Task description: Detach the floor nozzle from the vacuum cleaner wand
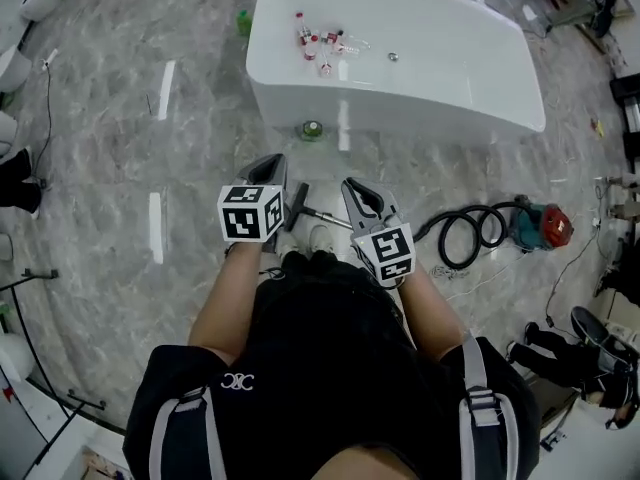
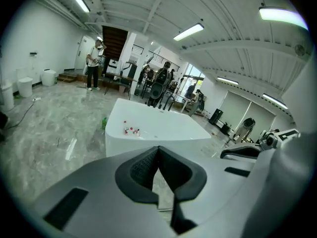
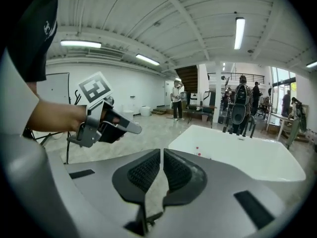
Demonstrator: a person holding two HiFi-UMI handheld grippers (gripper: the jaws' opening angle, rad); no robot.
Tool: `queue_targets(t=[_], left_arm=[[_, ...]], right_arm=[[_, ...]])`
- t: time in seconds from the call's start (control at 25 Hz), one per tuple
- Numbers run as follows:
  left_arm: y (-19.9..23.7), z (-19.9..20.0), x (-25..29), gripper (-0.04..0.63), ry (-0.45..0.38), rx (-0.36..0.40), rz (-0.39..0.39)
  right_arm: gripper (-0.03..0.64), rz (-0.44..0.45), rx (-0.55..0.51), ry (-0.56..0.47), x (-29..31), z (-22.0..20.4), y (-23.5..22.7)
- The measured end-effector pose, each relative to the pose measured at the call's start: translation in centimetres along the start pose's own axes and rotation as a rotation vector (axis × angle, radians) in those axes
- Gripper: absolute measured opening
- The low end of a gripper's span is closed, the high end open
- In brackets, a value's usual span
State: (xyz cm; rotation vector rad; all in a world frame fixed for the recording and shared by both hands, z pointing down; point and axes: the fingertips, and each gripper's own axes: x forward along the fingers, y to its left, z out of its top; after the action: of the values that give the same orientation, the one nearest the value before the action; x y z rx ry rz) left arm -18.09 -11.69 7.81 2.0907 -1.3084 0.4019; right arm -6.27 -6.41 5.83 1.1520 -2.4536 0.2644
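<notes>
White bathtub (image 1: 450, 68) filled the far side of the marble floor, and both grippers hung on its near side. Left gripper (image 1: 272, 164): jaws pressed together on nothing. Right gripper (image 1: 352, 186): the same, closed and empty. Between them, just short of the tub's front wall, lay the black floor nozzle (image 1: 297, 204), joined to its silver wand (image 1: 330, 218). Off the tub's right end sat the red vacuum cleaner (image 1: 540, 225).

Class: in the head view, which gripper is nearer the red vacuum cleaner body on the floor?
Right. The right gripper is to the picture-left of the red vacuum cleaner body. The left gripper lies even farther left, beyond the right one.
</notes>
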Motion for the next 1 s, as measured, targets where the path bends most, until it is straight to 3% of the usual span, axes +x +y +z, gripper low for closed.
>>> queue_targets(t=[0.24, 0.44, 0.6, 0.76, 0.84, 1.0], left_arm=[[3.1, -5.7, 2.6, 0.006, 0.111, -0.060, 0.043], [4.5, -12.4, 6.7, 0.006, 0.214, -0.081, 0.042], [5.0, -19.2, 11.9, 0.006, 0.287, -0.077, 0.008], [6.2, -25.9, 17.2, 0.006, 0.353, -0.072, -0.015], [6.6, -29.2, 18.8, 0.006, 0.374, -0.093, -0.020], [8.3, -36.2, 22.0, 0.006, 0.415, -0.130, -0.033]], right_arm=[[0.008, 0.097, -0.044, 0.183, 2.6, -7.9, 0.4], [0.087, 0.202, -0.032, 0.335, 6.3, -17.3, 0.3], [0.149, 0.248, -0.055, 0.448, 10.1, -27.1, -0.8], [0.249, 0.195, -0.112, 0.537, 14.7, -37.7, -3.6], [0.281, 0.198, -0.123, 0.624, 16.0, -43.7, -4.0], [0.284, 0.259, -0.123, 0.853, 17.6, -56.9, -2.8]])
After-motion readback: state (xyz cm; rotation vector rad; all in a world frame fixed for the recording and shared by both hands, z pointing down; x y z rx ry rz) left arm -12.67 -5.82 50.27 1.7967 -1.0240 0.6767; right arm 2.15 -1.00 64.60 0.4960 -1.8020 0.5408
